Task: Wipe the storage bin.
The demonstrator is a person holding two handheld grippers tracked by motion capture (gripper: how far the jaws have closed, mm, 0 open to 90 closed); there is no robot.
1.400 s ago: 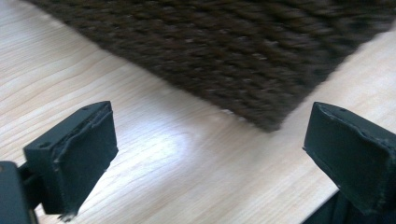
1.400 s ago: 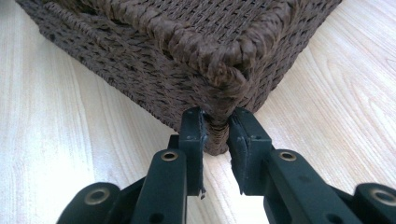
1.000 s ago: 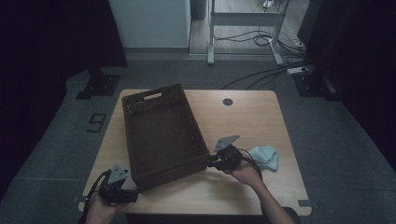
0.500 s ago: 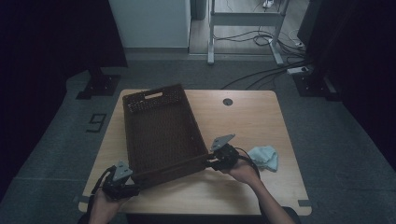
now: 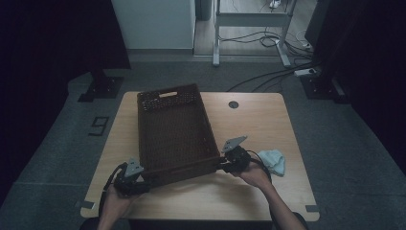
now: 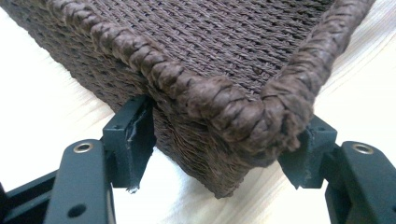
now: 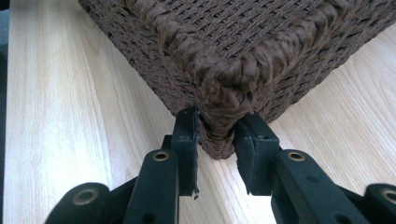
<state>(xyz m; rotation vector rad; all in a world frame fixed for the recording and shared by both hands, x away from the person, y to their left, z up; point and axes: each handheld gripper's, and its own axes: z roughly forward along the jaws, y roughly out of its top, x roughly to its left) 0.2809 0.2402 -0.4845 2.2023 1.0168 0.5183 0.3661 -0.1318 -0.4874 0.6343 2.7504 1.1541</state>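
Left gripper [image 6: 219, 154] has just closed onto the woven basket's [image 5: 174, 132] near-left corner; right gripper [image 7: 217, 144] already pinches the near-right corner; ready to lift.

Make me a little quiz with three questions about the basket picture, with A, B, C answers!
1. Where is the blue cloth?
A. Inside the basket
B. On the table, beside the right hand
C. On the floor

2. What colour is the basket?
A. Dark brown
B. White
C. Red

3. What are the right tongs doing?
A. Hanging open above the table
B. Holding the cloth
C. Squeezing a near corner of the basket

Answers:
1 B, the high view shows the cloth lying on the table next to the right hand.
2 A, the woven basket is dark brown in all views.
3 C, the right gripper view shows both jaws pressed against the basket's corner.
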